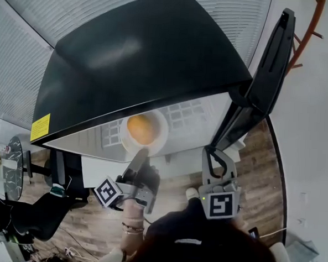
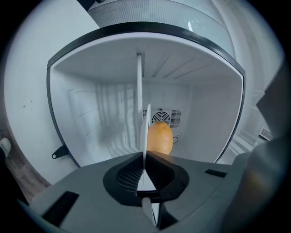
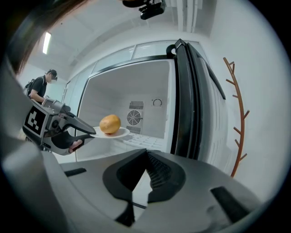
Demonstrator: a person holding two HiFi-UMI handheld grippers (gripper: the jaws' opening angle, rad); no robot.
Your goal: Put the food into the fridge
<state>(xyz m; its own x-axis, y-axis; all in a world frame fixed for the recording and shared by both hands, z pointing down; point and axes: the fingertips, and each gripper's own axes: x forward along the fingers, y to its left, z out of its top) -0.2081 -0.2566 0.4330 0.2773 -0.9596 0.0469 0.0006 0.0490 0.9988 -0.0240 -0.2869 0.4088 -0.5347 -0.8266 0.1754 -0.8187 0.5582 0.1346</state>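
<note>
Fridge point(image 1: 146, 60) interior mostly hidden under its own black top in head view. Yellow label point(image 1: 40, 127) on that top: print too small to read. In left gripper view, plate point(image 2: 143, 132) is edge-on and covers left side of orange food point(image 2: 160, 138); kind unclear. Fridge door point(image 2: 273, 113) blurred, cut by right edge. Person point(image 3: 40, 86) left of fridge: tiny.

Yellow sticker point(image 1: 40, 127) on fridge point(image 1: 146, 60) side: print illegible.
Left marker cube point(image 1: 108, 192): square black-and-white code, no letters.
Right marker cube point(image 1: 221, 205): same kind of code.
Elsewhere: nothing readable.

white plate point(image 1: 160, 134), orange fruit point(image 1: 139, 128) on it
</note>
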